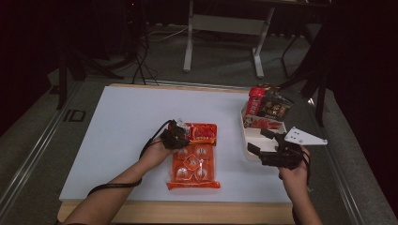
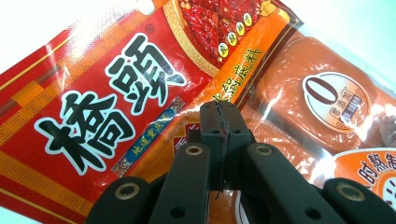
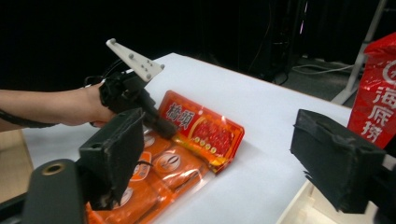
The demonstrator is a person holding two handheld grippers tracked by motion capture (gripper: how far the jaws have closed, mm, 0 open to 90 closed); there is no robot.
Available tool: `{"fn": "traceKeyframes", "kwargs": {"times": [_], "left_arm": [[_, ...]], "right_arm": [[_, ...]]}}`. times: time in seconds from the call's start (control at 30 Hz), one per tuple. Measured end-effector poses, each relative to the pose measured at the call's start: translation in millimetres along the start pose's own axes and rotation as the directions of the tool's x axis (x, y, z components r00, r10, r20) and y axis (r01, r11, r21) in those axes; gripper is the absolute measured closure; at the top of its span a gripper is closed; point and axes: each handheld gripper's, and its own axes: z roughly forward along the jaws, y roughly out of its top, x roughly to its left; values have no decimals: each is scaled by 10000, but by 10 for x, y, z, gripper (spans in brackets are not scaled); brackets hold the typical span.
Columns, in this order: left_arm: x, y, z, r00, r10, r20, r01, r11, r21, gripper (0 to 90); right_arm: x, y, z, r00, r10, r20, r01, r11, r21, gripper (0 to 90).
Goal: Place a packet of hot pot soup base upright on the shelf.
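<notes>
A red and orange hotpot-base packet (image 1: 195, 157) lies flat in the middle of the white table (image 1: 117, 131). My left gripper (image 1: 182, 133) is over the packet's far left part, jaws pressed together with nothing between them; its tip (image 2: 219, 114) hovers at the red label (image 2: 107, 102). In the right gripper view the left gripper (image 3: 166, 127) points down at the packet (image 3: 196, 128). My right gripper (image 1: 260, 140) stands open over the near end of a white box (image 1: 253, 133), its pads (image 3: 116, 140) wide apart and empty.
The white box at the table's right edge holds a red packet (image 1: 256, 103) and a dark packet (image 1: 276, 108) standing at its far end; the red one (image 3: 378, 88) rises close to my right jaw. Table legs and cables are on the floor beyond.
</notes>
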Motion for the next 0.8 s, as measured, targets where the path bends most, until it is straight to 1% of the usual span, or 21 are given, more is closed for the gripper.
{"fn": "traceKeyframes", "kwargs": {"times": [0.07,0.1,0.17,0.23,0.3,0.33,0.37,0.4,0.43,0.47,0.5,0.53,0.57,0.6,0.67,0.7,0.73,0.8], "left_arm": [[-8,-2,-2,10000,80,-6,-80,10000,-60,900],[3,1,-4,9999,99,79,-98,9999,-59,900],[29,9,-16,9995,-9,317,16,9998,-206,899],[30,22,-47,9992,36,407,-24,9996,-277,898],[29,30,-88,9974,-114,718,148,9988,-473,883],[23,37,-118,9975,-59,705,97,9986,-526,856],[20,40,-147,9965,-108,825,162,9978,-644,810],[20,40,-147,9965,-108,825,162,9978,-644,810],[17,46,-200,9965,-27,831,91,9971,-758,810],[19,48,-230,9958,-98,906,174,9964,-832,761],[28,47,-268,9946,-189,1020,288,9950,-958,730],[36,48,-300,9950,-189,981,288,9945,-1006,713],[44,45,-333,9944,-211,1039,324,9936,-1084,664],[59,40,-370,9931,-276,1138,412,9921,-1187,624],[86,27,-442,9928,-461,1109,621,9875,-1448,581],[97,20,-477,9914,-567,1180,749,9849,-1559,551],[109,13,-516,9923,-603,1078,774,9836,-1631,538],[134,-2,-586,9921,-694,1042,872,9802,-1776,500]], "right_arm": [[2,3,1,10000,-92,-20,92,10000,-9,180],[3,5,1,10000,-92,-24,92,10000,-20,180],[5,9,0,9999,-128,-8,128,9999,-82,180],[10,10,-3,9999,-152,22,152,9998,-88,180],[13,10,-7,9998,-201,56,202,9998,-92,179],[13,9,-7,9998,-208,61,209,9997,-95,179],[13,9,-5,9998,-204,70,205,9997,-91,180],[13,9,-5,9998,-204,70,205,9997,-91,180],[12,8,-4,9998,-200,68,200,9998,-95,179],[14,6,1,9999,-169,35,169,9998,-100,179],[17,5,4,9997,-217,69,217,9997,-74,179],[22,5,6,9997,-244,70,245,9997,-54,179],[26,4,7,9997,-237,53,237,9997,-48,179],[29,5,8,9997,-234,57,234,9997,-30,179],[31,8,7,9997,-238,47,238,9997,-29,179],[32,9,7,9997,-251,38,251,9997,-31,179],[34,10,6,9996,-265,55,265,9996,-10,179],[39,11,8,9996,-261,71,261,9997,9,178]]}}
